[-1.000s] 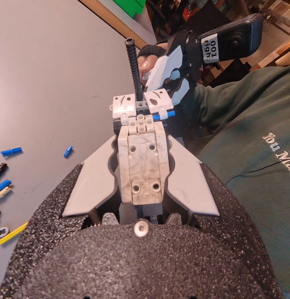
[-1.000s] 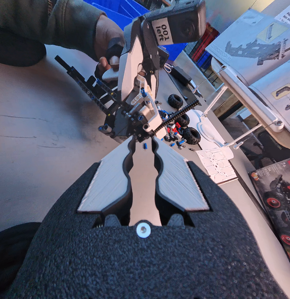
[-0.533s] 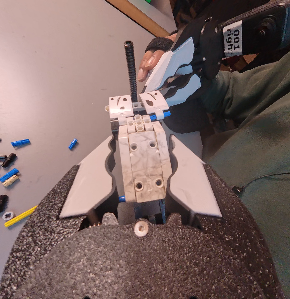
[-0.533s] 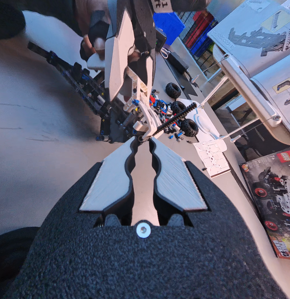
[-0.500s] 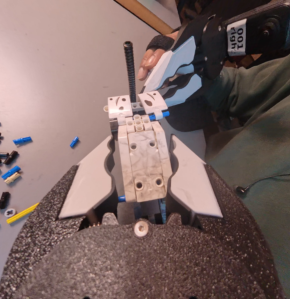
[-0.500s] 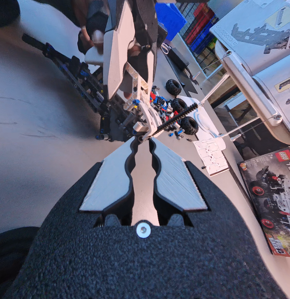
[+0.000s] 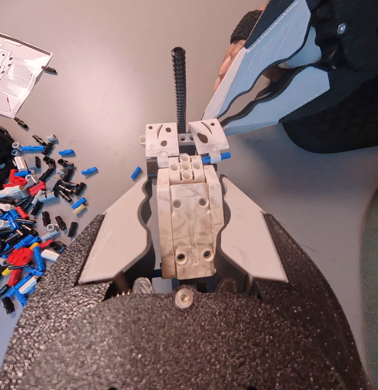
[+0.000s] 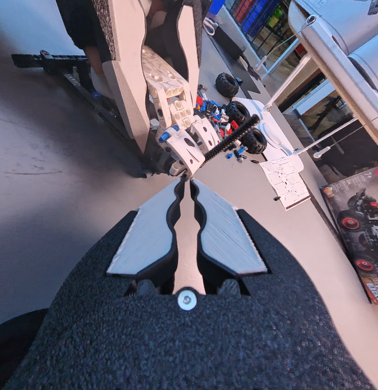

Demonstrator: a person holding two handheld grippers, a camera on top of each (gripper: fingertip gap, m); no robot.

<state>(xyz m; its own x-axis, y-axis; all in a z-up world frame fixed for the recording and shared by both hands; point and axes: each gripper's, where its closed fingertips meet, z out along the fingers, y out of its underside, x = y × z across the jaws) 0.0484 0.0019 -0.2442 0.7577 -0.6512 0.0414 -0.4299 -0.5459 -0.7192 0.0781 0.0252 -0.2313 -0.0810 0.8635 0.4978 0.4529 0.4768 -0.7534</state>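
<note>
Gripping the marbled white brick model (image 7: 191, 228) between both fingers, the left tongs (image 7: 184, 181) hold it above the grey desk (image 7: 99, 63), a black ribbed rod (image 7: 180, 86) rising from its far end. The right tongs (image 8: 187, 179), nearly together with only a thin gap, have their tips touching the model's white end panel (image 8: 184, 152); whether they pinch anything there I cannot tell. Loose blue, black and red pieces (image 7: 21, 221) lie scattered on the desk beside a sticker sheet (image 7: 13, 73), near black tyres (image 8: 236, 111).
</note>
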